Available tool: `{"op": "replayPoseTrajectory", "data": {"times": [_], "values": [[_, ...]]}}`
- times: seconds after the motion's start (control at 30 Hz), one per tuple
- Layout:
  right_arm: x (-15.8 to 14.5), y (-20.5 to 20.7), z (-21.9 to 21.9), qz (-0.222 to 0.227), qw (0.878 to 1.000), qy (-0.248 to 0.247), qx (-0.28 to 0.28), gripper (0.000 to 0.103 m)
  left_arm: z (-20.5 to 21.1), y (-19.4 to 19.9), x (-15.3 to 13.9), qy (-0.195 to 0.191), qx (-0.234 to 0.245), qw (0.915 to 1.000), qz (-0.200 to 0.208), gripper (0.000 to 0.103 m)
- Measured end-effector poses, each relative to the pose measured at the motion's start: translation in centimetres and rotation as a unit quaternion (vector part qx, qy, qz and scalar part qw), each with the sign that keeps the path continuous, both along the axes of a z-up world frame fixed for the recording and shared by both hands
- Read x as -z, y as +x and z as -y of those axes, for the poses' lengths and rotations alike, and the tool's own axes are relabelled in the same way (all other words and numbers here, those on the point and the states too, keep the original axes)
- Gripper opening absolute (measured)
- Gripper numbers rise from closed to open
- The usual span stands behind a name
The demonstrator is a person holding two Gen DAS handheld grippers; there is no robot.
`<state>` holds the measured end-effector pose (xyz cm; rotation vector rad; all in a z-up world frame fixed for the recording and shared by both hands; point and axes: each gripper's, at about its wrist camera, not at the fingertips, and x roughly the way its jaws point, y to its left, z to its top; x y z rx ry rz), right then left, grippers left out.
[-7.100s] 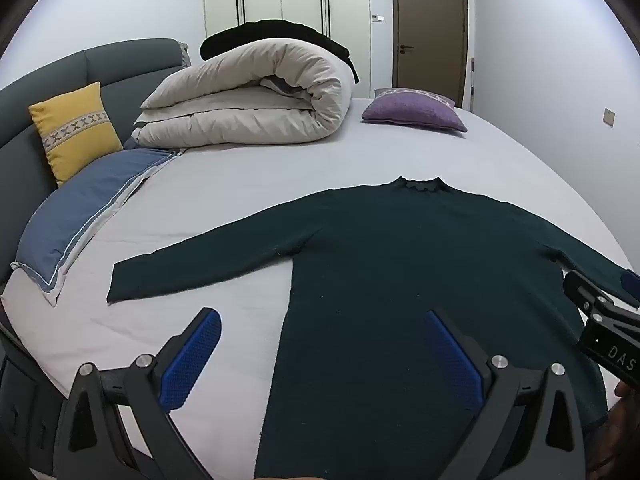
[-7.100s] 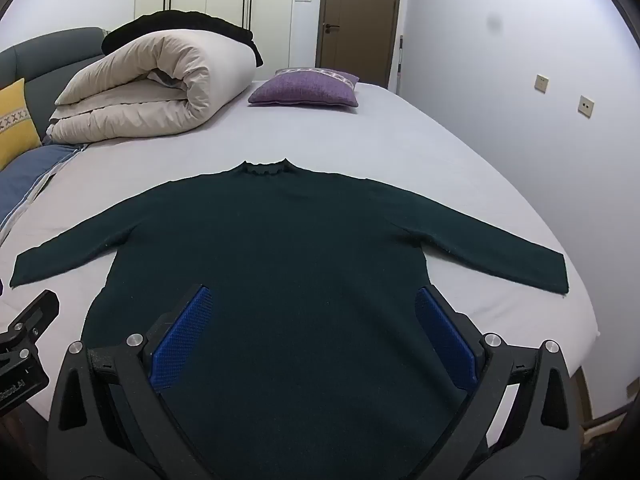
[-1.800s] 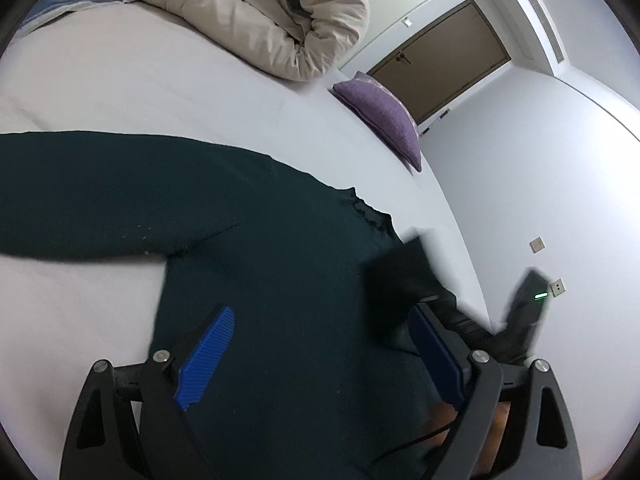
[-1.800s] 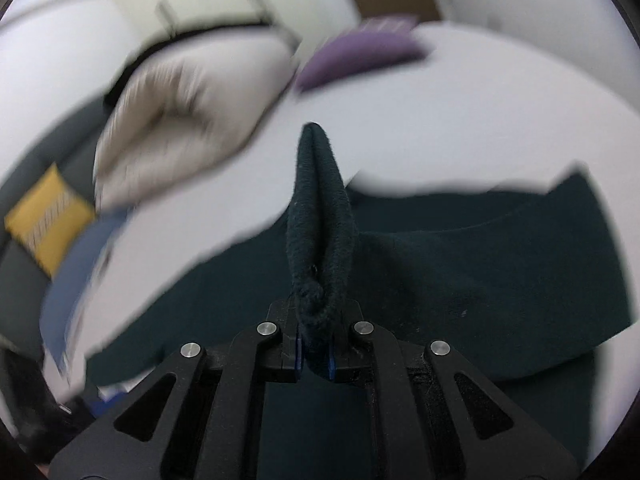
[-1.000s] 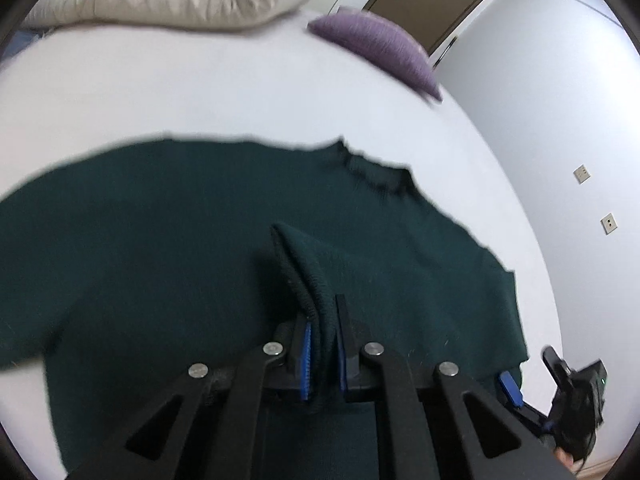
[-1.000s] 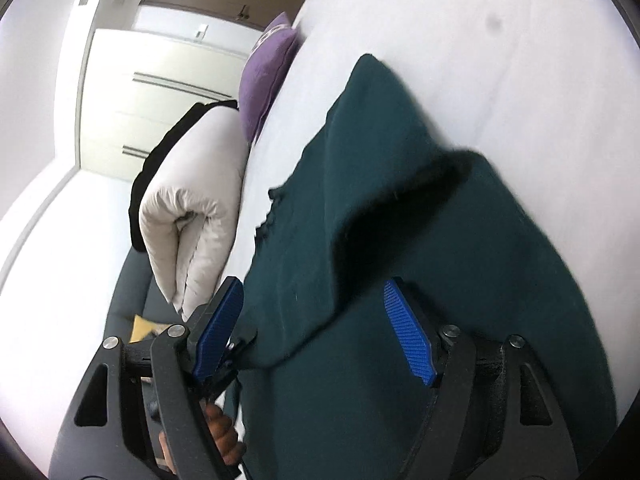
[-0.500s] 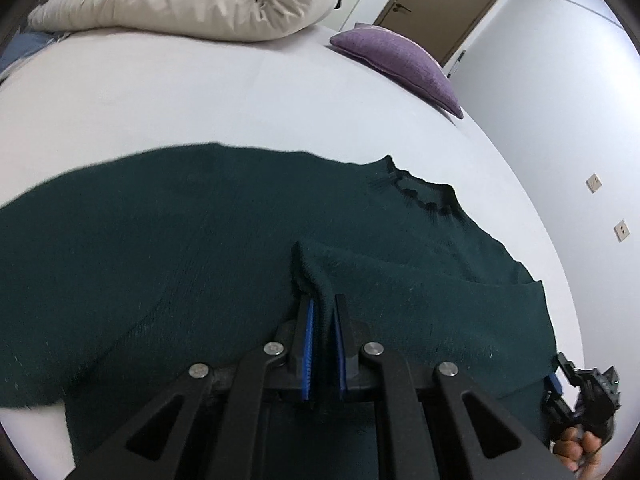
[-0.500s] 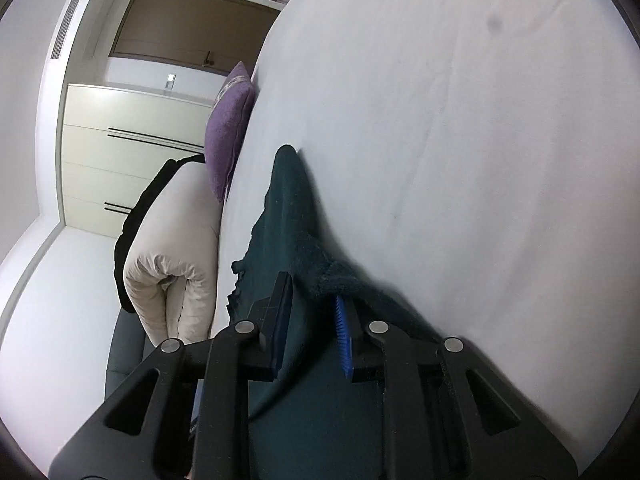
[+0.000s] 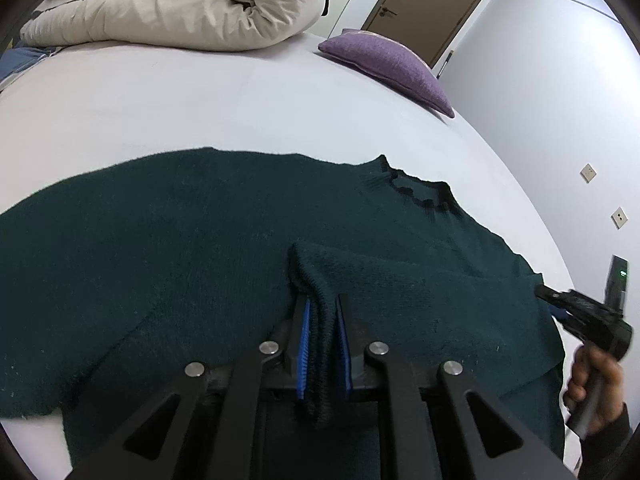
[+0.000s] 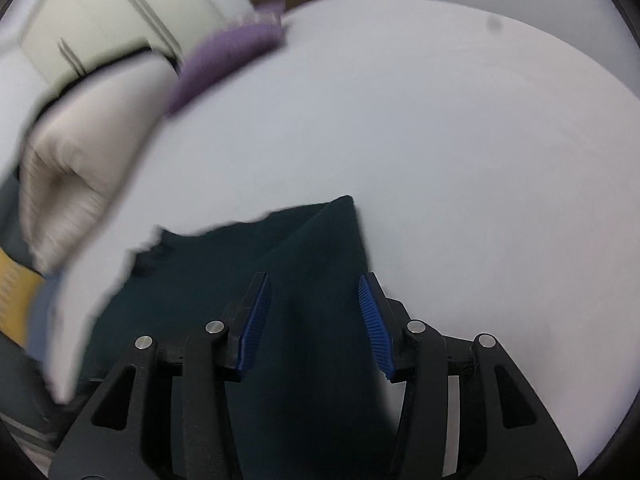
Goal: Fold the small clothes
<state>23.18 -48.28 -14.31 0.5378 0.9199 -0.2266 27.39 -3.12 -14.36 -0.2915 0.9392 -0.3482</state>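
- Broadly, a bed (image 9: 200,112) with a pale grey sheet fills both views, and everything else lies on it.
- A rolled cream duvet (image 9: 180,8) sits at the far end of the bed; in the right wrist view it shows blurred at the left (image 10: 80,160).
- The dark green sweater (image 9: 160,260) lies flat on the sheet, near the close edge of the bed, with its frilled collar (image 9: 420,196) toward the purple pillow and one sleeve spread out to the left of the left wrist view.
- Its other sleeve is folded back across the body, the cuff (image 9: 312,280) lying on the chest.
- In the right wrist view the sweater's folded side (image 10: 320,280) ends in a point against bare sheet.
- A purple pillow (image 9: 392,64) lies at the far end, beside the duvet and well apart from the sweater.
- The left gripper (image 9: 322,344) is clamped on the folded sleeve's cuff, knit bunched between its blue pads (image 9: 305,344); the jaws are opening slightly, with cloth touching both pads.
- The right gripper (image 10: 316,316) has its jaws apart and opening; the sweater lies beneath and between them, and neither pad presses on it.
- At the right edge of the left wrist view, a hand (image 9: 592,388) holds the right gripper's handle at the sweater's edge.
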Motion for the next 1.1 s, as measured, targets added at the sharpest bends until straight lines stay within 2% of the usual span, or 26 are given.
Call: {"op": "replayPoseTrajectory", "data": {"times": [0.03,0.07,0.1,0.17,0.27,0.33,0.4,0.43,0.47,0.53,0.57,0.6,0.67,0.73,0.77,0.8,0.87,0.9,0.97,1.03,1.1], "values": [[0.5,1.1,-0.2,-0.01,1.0,-0.025,-0.004,0.033,0.0,-0.1,-0.1,0.006,0.001,1.0,0.003,0.016],[0.7,1.8,-0.2,-0.008,0.999,-0.049,-0.009,0.016,0.1,-0.3,-0.2,0.016,0.002,0.9998,0.01,0.016],[0.8,2.2,-0.1,-0.008,0.998,-0.061,-0.007,0.009,0.1,-0.4,-0.3,0.025,0.001,0.9996,0.017,0.016],[0.9,2.2,0.9,0.002,0.999,-0.049,0.001,0.006,0.2,-0.6,-0.3,0.032,-0.003,0.9992,0.022,0.016],[0.9,2.3,0.6,0.009,0.997,-0.08,-0.004,0.006,0.0,-0.5,0.5,0.024,-0.009,0.9993,0.025,0.017],[1.6,2.9,0.9,0.017,0.997,-0.077,-0.001,0.005,-0.3,-0.3,1.1,0.013,-0.011,0.9995,0.028,0.017],[2.7,3.1,2.6,0.037,0.999,-0.031,0.016,0.003,-0.3,-0.1,1.0,0.011,-0.009,0.9996,0.025,0.018],[2.9,3.2,3.8,0.051,0.998,0.008,0.03,0.003,-0.3,0.0,0.9,0.007,-0.007,0.9997,0.023,0.018],[3.0,3.4,4.2,0.055,0.998,0.022,0.032,0.003,-0.5,-0.1,0.6,0.001,-0.002,0.9998,0.021,0.024],[2.9,2.9,4.8,0.064,0.997,0.039,0.026,0.006,-1.1,-0.9,-0.5,0.002,-0.003,0.9998,0.02,0.044],[2.5,2.7,4.9,0.061,0.997,0.045,0.027,0.013,-1.6,-1.6,-1.2,0.007,-0.012,0.9995,0.03,0.064],[2.0,1.8,4.9,0.059,0.997,0.044,0.036,0.018,-2.8,-3.0,-2.6,0.012,-0.033,0.9982,0.049,0.08],[-0.2,-1.0,4.3,0.089,0.994,0.032,0.054,0.023,-5.5,-5.4,-4.4,-0.001,-0.061,0.9952,0.077,0.085],[-2.3,-2.9,2.9,0.117,0.991,0.024,0.053,0.035,-10.1,-8.4,-5.6,-0.031,-0.102,0.99,0.093,0.085],[-3.2,-3.7,1.7,0.124,0.991,0.02,0.042,0.045,-12.3,-9.7,-5.6,-0.043,-0.127,0.9866,0.093,0.085],[-3.9,-4.4,0.4,0.132,0.991,0.017,0.029,0.049,-15.8,-11.2,-5.4,-0.061,-0.163,0.9809,0.087,0.084],[-5.1,-5.7,-2.8,0.146,0.989,0.018,-0.011,0.05,-21.1,-13.3,-4.2,-0.094,-0.226,0.967,0.07,0.082],[-5.5,-6.1,-4.4,0.15,0.988,0.024,-0.033,0.05,-24.7,-14.8,-3.1,-0.118,-0.272,0.9534,0.055,0.082],[-5.7,-6.9,-7.7,0.153,0.985,0.044,-0.071,0.05,-29.2,-16.9,-1.5,-0.146,-0.334,0.9307,0.034,0.082],[-5.6,-7.7,-10.7,0.154,0.981,0.064,-0.1,0.05,-33.5,-19.7,-0.1,-0.173,-0.405,0.8974,0.025,0.082],[-5.4,-8.3,-13.5,0.149,0.978,0.083,-0.122,0.05,-36.1,-21.4,0.8,-0.199,-0.453,0.8685,0.021,0.082]]}}
